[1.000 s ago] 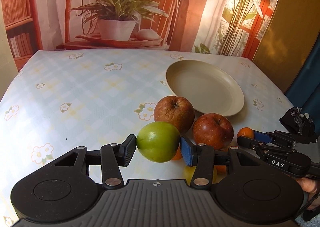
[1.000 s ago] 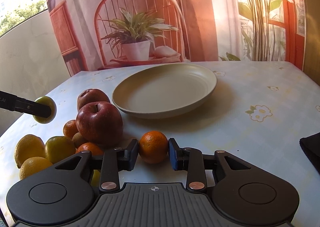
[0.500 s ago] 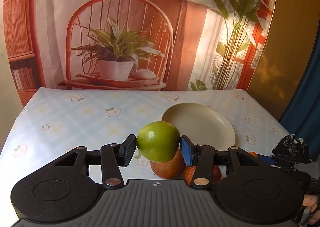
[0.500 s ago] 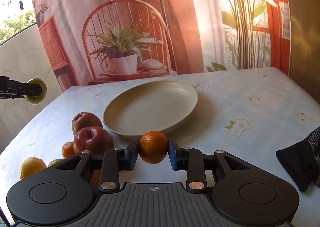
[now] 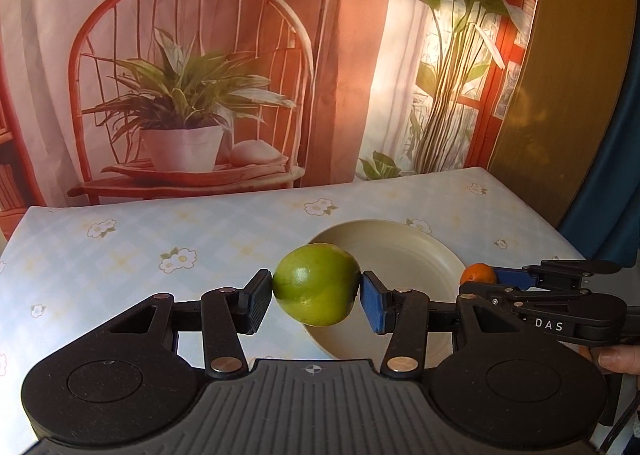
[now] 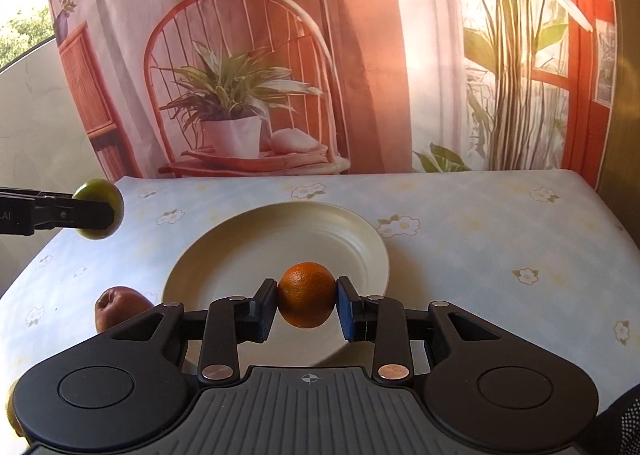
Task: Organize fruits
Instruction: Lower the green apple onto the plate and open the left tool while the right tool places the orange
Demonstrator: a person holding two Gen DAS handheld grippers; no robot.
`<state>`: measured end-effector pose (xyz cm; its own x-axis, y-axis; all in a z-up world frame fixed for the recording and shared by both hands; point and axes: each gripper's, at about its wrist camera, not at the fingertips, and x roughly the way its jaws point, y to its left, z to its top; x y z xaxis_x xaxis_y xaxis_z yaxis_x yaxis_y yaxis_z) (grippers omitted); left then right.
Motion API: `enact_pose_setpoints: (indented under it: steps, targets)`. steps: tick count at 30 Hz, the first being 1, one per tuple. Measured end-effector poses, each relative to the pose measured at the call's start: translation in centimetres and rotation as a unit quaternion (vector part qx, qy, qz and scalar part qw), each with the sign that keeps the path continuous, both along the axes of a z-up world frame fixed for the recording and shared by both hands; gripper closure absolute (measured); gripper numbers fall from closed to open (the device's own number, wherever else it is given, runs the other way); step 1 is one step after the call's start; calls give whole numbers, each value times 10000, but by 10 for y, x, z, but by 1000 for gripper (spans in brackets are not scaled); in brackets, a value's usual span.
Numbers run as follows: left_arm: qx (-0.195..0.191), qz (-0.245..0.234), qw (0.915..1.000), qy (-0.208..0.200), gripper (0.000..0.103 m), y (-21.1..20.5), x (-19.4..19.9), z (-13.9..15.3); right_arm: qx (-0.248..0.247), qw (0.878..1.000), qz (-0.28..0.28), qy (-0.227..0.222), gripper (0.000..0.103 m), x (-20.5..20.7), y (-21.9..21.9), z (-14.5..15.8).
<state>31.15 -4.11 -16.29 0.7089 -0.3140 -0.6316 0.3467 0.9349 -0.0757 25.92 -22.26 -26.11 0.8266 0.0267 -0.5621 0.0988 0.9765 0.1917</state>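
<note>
My left gripper (image 5: 317, 301) is shut on a green apple (image 5: 316, 289), held in the air above the near left rim of the cream plate (image 5: 404, 255). In the right wrist view the same green apple (image 6: 100, 209) hangs at the far left in the left gripper's fingers (image 6: 80, 211). My right gripper (image 6: 307, 305) is shut on a small orange (image 6: 306, 294), lifted over the near part of the cream plate (image 6: 248, 251). The left wrist view shows that orange (image 5: 478, 274) in the right gripper (image 5: 486, 279) at the plate's right side. The plate holds nothing.
A red apple (image 6: 120, 307) lies on the flowered tablecloth (image 6: 480, 255) left of the plate, and a yellow-green fruit (image 6: 12, 411) peeks out at the lower left corner. A printed backdrop hangs behind the table's far edge. A person's fingers (image 5: 616, 355) hold the right gripper's handle.
Both grippers rose and moved forward with their fruit, from the fruit pile to over the plate. The pile of apples and citrus dropped almost out of both views.
</note>
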Motion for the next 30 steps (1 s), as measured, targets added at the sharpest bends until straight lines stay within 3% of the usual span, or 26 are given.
enact_pose_setpoints:
  steps: [13,17,22,30]
  targets:
    - [311,-301,9954,853,55,-31,62,-54,-216,9983,-83,531,74,70,-22,-30]
    - [273,-402,9951,863,58,-34,68,-56,-162,9986,-15,498,74,75,-21,-32]
    - [499,-400,9943,850,58,-40,71,-57,-213,9984,17,528,74,75,-21,-34]
    - [613,-220,9948,788,57,-36,72,-55,-538,9976,-111,429,70,71,-15,-24]
